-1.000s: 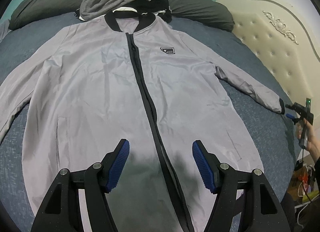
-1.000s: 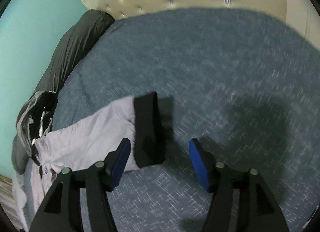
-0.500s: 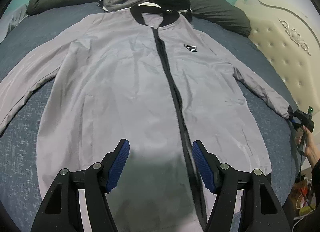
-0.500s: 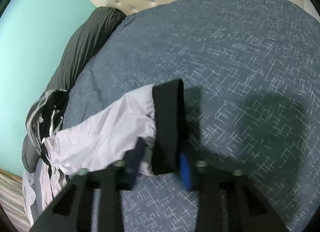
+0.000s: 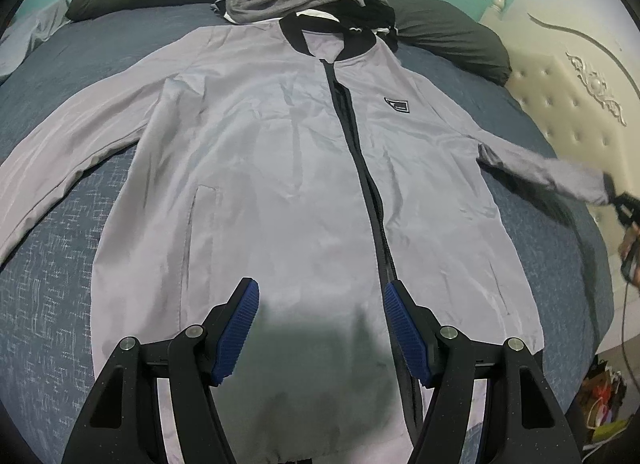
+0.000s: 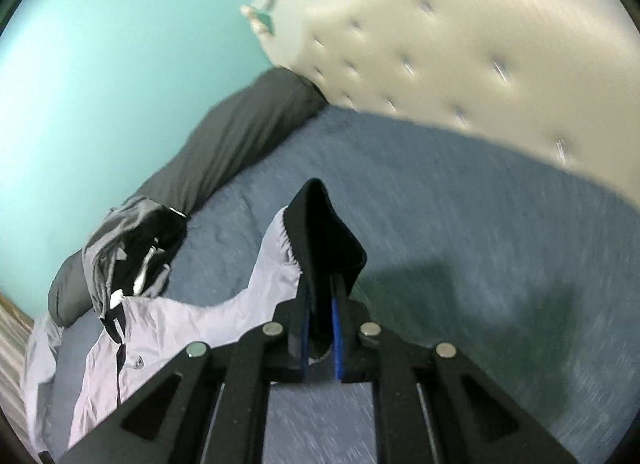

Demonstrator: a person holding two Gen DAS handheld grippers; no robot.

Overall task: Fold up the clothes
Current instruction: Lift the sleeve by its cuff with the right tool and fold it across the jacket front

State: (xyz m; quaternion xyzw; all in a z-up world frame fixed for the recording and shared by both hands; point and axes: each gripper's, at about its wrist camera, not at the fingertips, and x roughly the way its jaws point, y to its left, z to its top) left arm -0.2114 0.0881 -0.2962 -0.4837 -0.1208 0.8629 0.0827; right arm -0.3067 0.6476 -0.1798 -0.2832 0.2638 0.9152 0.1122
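Between hand-held gripper (image 6: 319, 338) pads: jacket cuff (image 6: 324, 240).

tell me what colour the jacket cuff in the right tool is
Black, on a light grey sleeve; the cuff shows best in the right wrist view, clamped in the right tool.

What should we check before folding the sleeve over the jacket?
1. Right gripper shut on the black cuff: ok.
2. Sleeve lifted off the bed: ok.
3. Jacket lying flat, zipper closed: ok.
4. Left gripper open, holding nothing: ok.
5. Other sleeve spread out flat: ok.
6. Grip strong enough not to slip: cannot tell.
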